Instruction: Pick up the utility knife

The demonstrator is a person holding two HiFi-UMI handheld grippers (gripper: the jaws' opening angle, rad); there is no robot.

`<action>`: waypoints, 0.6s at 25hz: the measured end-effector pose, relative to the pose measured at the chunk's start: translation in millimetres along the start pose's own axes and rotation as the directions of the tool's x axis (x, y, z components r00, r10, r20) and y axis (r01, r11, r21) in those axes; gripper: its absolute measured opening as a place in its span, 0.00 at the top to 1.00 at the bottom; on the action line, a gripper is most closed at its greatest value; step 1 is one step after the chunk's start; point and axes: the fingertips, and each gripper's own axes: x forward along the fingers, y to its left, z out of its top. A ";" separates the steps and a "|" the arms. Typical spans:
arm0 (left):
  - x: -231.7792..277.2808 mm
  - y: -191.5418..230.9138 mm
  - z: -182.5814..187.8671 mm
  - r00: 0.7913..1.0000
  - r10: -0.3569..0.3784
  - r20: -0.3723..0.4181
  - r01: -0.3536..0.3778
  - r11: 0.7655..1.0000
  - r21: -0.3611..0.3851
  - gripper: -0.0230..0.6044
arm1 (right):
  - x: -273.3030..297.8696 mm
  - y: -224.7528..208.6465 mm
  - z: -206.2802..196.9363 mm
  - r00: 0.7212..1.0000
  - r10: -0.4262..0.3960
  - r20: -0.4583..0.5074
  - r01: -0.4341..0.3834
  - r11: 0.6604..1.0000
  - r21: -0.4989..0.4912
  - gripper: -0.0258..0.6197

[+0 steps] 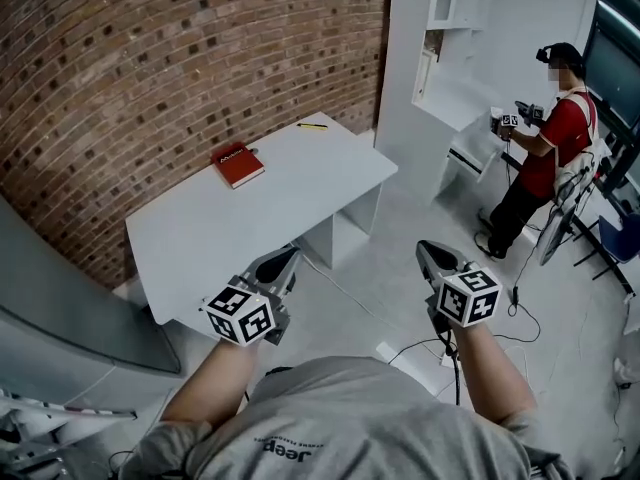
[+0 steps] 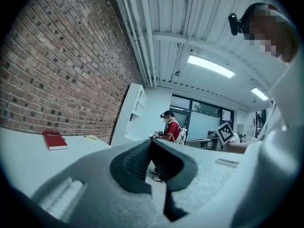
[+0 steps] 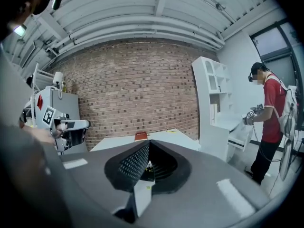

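Note:
A thin yellow object, apparently the utility knife (image 1: 312, 125), lies at the far end of the white table (image 1: 200, 238). It shows small in the left gripper view (image 2: 90, 137) and the right gripper view (image 3: 171, 131). My left gripper (image 1: 288, 256) hovers at the table's near edge, far short of the knife, its jaws (image 2: 151, 143) shut on nothing. My right gripper (image 1: 426, 248) is over the floor to the right of the table. Its jaws (image 3: 148, 143) are also shut and empty.
A red book (image 1: 238, 164) lies on the table between me and the knife. A person in a red shirt (image 1: 545, 148) stands at the white shelf unit (image 1: 440, 58) to the right. A grey cabinet (image 1: 50, 308) stands at my left. Cables (image 1: 420, 348) lie on the floor.

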 end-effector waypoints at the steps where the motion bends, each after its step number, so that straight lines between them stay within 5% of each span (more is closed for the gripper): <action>1: 5.2 -0.1 -2.6 1.000 0.000 -0.009 0.000 1.000 -0.001 0.97 | 1.6 -5.2 0.2 1.000 -0.001 0.001 0.001 1.000 0.003 0.95; 8: 53.5 22.8 3.5 0.999 -0.027 -0.027 0.027 1.000 0.001 0.97 | 32.1 -38.9 12.8 1.000 -0.018 0.003 0.017 1.000 0.018 0.95; 15: 127.6 111.8 2.9 0.992 -0.112 -0.053 0.112 0.994 -0.002 0.97 | 128.6 -58.8 30.3 0.999 -0.041 0.002 0.041 0.999 -0.012 0.95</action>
